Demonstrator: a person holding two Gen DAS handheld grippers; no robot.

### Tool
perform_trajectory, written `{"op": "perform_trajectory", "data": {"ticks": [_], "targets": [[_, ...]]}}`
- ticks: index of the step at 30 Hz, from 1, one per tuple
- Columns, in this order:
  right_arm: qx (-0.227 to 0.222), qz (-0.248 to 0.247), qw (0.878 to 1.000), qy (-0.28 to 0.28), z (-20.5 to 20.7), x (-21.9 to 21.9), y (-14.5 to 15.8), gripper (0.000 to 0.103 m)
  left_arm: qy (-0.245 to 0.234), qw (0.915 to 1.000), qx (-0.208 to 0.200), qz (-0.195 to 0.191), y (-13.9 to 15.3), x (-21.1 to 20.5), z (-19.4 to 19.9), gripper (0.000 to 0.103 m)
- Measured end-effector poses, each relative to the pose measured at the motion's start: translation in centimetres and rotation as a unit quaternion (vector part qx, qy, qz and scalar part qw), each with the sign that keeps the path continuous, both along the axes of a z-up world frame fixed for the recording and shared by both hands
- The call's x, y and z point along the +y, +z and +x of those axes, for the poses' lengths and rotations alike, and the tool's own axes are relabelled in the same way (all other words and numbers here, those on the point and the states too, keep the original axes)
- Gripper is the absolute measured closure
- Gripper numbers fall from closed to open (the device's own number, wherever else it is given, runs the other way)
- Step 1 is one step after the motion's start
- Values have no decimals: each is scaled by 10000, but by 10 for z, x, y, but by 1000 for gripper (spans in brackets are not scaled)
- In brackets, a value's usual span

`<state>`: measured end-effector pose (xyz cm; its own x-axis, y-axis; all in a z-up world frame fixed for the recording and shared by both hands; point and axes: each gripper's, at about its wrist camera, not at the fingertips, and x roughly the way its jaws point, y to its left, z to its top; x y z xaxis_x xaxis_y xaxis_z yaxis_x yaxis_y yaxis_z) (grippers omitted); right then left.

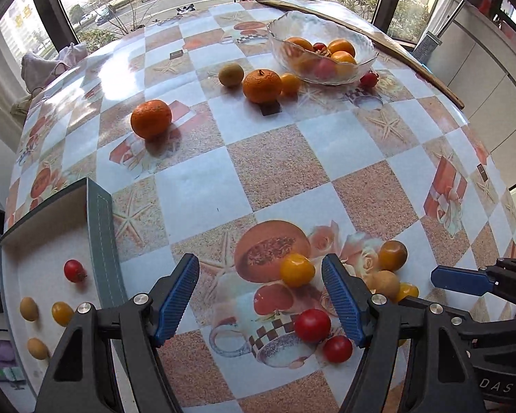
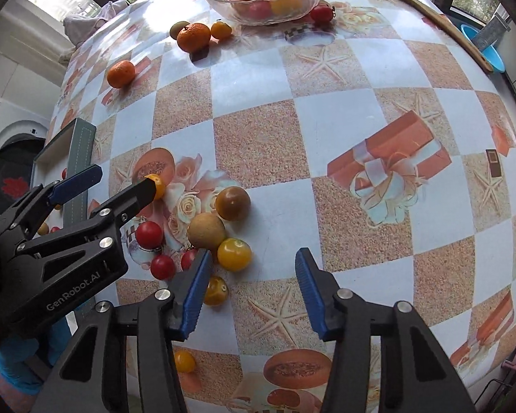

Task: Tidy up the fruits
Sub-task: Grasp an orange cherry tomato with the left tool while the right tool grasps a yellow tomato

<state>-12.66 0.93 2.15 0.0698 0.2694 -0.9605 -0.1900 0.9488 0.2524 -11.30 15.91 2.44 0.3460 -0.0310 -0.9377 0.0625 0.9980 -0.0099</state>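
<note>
Both grippers hang over the cluster of small fruit at the near edge of the worktop (image 1: 196, 203), so the step in hand looks like picking the next pieces to sort. The left gripper (image 1: 260, 297) has its jaws well apart and empty; a yellow tomato (image 1: 297, 269) sits on the worktop between them, close to the right-hand pad, with a red tomato (image 1: 312, 325) nearer the camera in the same gap. No pad touches either. The right gripper (image 2: 253, 292) has its jaws partly open and empty too, over bare cloth; a second yellow tomato (image 2: 216, 290) lies just outside its left pad, half hidden behind it, and a brown fruit (image 2: 206, 231) and another yellow one (image 2: 234, 254) lie a little beyond. I judge the next move to be a short drop and a close for the left, while the right must shift sideways toward the cluster first. The tray (image 1: 101, 227) at the left edge already holds a few small fruits. Farther off lie two tangerines (image 1: 151, 118), and at the far side the glass bowl (image 1: 321, 48) holds more fruit.
</note>
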Motion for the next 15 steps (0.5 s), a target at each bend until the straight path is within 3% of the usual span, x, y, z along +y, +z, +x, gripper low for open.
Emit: {"op": "perform_trajectory", "data": {"ticks": [5,11,15], "targets": [[115,165,9998,67,1,3,-6,53,-56,9999,113,17,-8,-6,6,28],[124,256,9996,73,4,7,-8,73,-64,9996,257,68,-16,-11,8,29],[136,325,9992,170,3,10,-8,80,-82,9997,207,30,-14,-13,7,42]]}}
